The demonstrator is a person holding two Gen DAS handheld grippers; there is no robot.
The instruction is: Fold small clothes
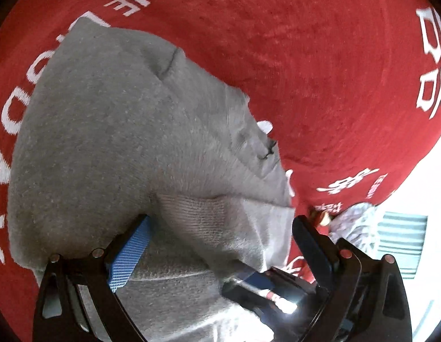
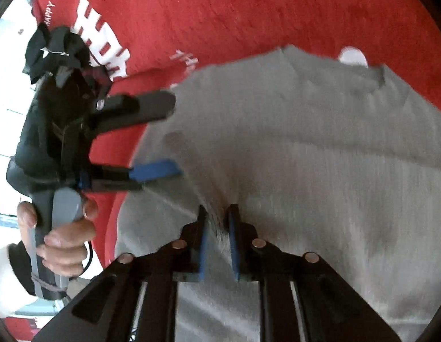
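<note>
My right tongs [image 2: 217, 213] pinch the sweater [image 2: 306, 156]; left tongs [image 1: 220, 222] gape at its nine-o'clock edge.

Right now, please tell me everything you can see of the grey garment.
The grey garment is a soft, fleecy knit with a ribbed band, creased and partly folded. It lies on a red cloth with white lettering. The right gripper pinches a raised fold of it. The left gripper is open, one finger under a lifted edge, the other outside it.
</note>
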